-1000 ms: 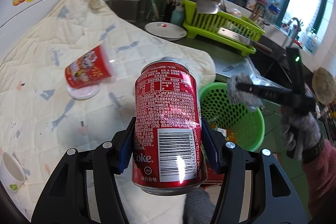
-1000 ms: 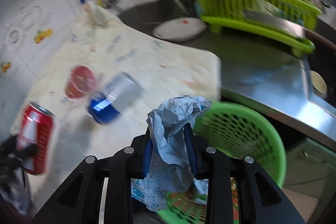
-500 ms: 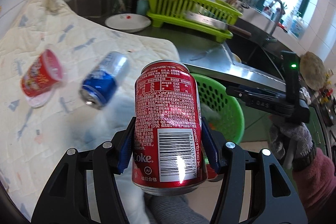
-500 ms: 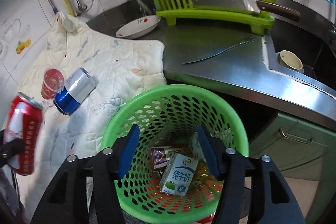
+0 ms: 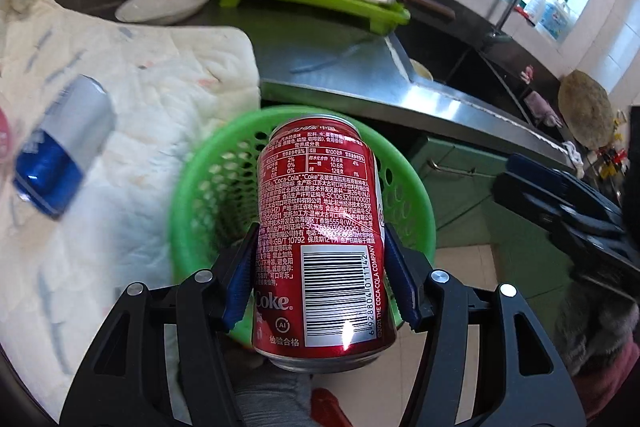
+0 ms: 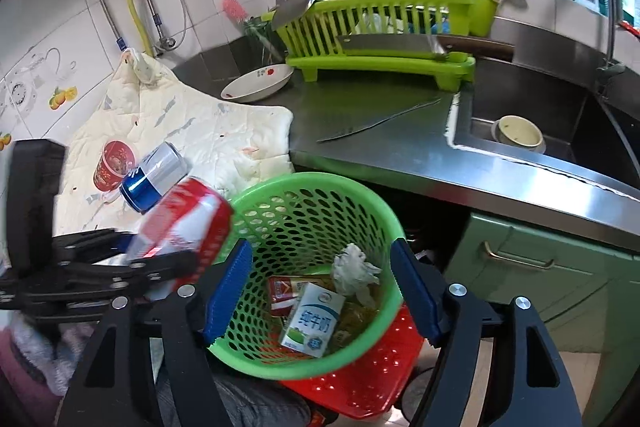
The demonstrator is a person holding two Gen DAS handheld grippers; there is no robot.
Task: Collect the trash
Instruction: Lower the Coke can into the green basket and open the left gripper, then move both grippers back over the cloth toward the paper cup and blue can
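Left gripper [image 5: 320,281]: clamped on red cola can [image 5: 320,227], held upright above rim of green basket [image 5: 192,179]. Right gripper [image 6: 320,285]: jaws opening, nothing between pads, poised over same basket. Inside basket: crumpled paper [image 6: 354,267], milk carton [image 6: 314,321], red packet [image 6: 285,293]. Beyond, on quilted cloth [image 6: 224,131] covering tabletop [image 6: 360,115]: blue-silver can [image 6: 154,175] lying on side, red cup [image 6: 113,165] beside it.

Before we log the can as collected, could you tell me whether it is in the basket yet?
Not yet: the red can is clamped in the left gripper, beside the green basket's rim.
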